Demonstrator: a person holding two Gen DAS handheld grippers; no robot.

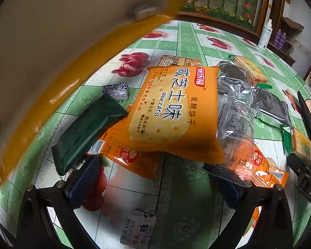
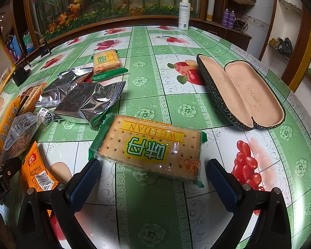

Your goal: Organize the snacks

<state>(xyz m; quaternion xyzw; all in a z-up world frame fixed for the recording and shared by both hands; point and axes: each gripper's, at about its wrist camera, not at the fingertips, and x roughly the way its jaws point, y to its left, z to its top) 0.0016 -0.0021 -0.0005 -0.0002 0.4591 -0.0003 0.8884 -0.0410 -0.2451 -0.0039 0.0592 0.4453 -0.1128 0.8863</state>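
Cracker packet: light, brittle, slippery film; best pinched across its short sides. Lies at twelve o'clock between spread right tongs. Left tongs spread, empty.

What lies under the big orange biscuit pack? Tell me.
Under the orange biscuit pack lie another orange packet and a dark green bar's end; anything beneath its middle is covered.

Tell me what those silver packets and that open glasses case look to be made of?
The silver packets look like metallised foil film: mirror-bright, sharply creased, with crimped zigzag ends. The glasses case seems a hard shell with a dark cover printed in pale scrolls; its peach lining looks matte and suede-like, stamped with a brand name. The shell's core material cannot be told.
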